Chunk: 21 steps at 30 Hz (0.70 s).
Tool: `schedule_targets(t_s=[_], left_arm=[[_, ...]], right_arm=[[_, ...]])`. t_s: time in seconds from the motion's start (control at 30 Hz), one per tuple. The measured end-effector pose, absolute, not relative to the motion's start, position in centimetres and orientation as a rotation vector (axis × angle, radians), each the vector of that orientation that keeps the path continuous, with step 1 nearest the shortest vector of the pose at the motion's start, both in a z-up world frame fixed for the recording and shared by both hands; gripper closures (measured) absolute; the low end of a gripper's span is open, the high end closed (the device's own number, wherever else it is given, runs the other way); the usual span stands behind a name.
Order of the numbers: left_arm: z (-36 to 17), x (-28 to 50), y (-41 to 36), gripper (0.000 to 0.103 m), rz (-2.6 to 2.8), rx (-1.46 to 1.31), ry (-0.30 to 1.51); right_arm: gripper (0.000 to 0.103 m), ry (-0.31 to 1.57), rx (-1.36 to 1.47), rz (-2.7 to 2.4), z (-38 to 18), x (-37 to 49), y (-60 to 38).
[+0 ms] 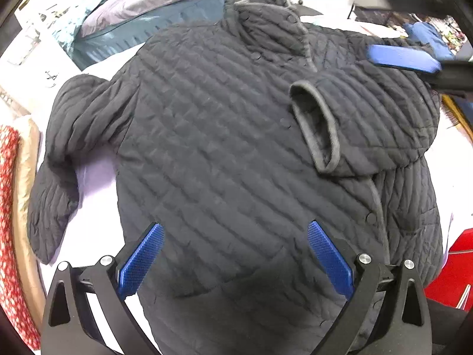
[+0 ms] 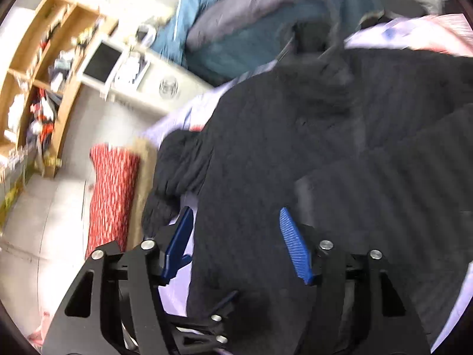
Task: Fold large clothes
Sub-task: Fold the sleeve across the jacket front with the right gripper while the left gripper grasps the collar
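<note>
A dark quilted jacket [image 1: 224, 136] lies front up on a pale sheet [image 1: 94, 177]. One sleeve is folded across the chest, its grey-edged cuff [image 1: 316, 130] open toward me. The other sleeve [image 1: 59, 162] trails off to the left. My left gripper [image 1: 236, 236] hangs open above the jacket's lower front, with nothing between its blue fingers. In the right wrist view my right gripper [image 2: 236, 230] is open over the jacket [image 2: 325, 148] near its edge, not pressing on any cloth. One of its blue pads [image 1: 402, 57] shows by the jacket's shoulder in the left wrist view.
Teal and grey garments [image 1: 147, 20] are piled behind the jacket. Red patterned fabric [image 1: 9, 207] lines the left edge and a red box [image 1: 455, 266] sits at the right. A wooden shelf [image 2: 44, 74] and a white device with a screen [image 2: 103, 65] stand beyond.
</note>
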<state>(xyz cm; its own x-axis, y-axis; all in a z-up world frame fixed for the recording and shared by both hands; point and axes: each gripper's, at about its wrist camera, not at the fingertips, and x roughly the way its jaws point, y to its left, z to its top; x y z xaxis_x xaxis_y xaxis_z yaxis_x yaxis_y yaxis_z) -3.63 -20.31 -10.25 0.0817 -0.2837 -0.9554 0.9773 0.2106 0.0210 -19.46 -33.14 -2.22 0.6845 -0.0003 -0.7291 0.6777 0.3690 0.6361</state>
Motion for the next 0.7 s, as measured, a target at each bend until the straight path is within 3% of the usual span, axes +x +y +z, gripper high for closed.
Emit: schedule_targets(t_s=[0.4,0.47,0.57,0.63,0.7], left_arm=[[-12.8,-9.3,-31.1,0.010,-1.414,0.818,1.155],[-14.8,-10.1,-32.4,0.043,-1.374,0.877,1.202],[-15.4,-9.6,-33.0,0.076,-1.356,0.841,1.277],[-14.5,-8.9,-33.2,0.092,-1.364,0.806,1.279],[-12.5,-7.3,-33.4,0.096,-1.366,0.731,1.254]], right_arm=[[0.041,0.698,1.337,-0.995,-7.5,-38.8,-32.4],[0.041,0.673,1.383,-1.030,-7.9,-40.5,-31.4],[0.041,0.624,1.468,-1.058,-9.1,-42.5,-30.2],[0.041,0.592,1.526,-1.067,-10.0,-43.6,-30.0],[0.041,0.582,1.556,-1.086,-10.6,-44.8,-30.5]])
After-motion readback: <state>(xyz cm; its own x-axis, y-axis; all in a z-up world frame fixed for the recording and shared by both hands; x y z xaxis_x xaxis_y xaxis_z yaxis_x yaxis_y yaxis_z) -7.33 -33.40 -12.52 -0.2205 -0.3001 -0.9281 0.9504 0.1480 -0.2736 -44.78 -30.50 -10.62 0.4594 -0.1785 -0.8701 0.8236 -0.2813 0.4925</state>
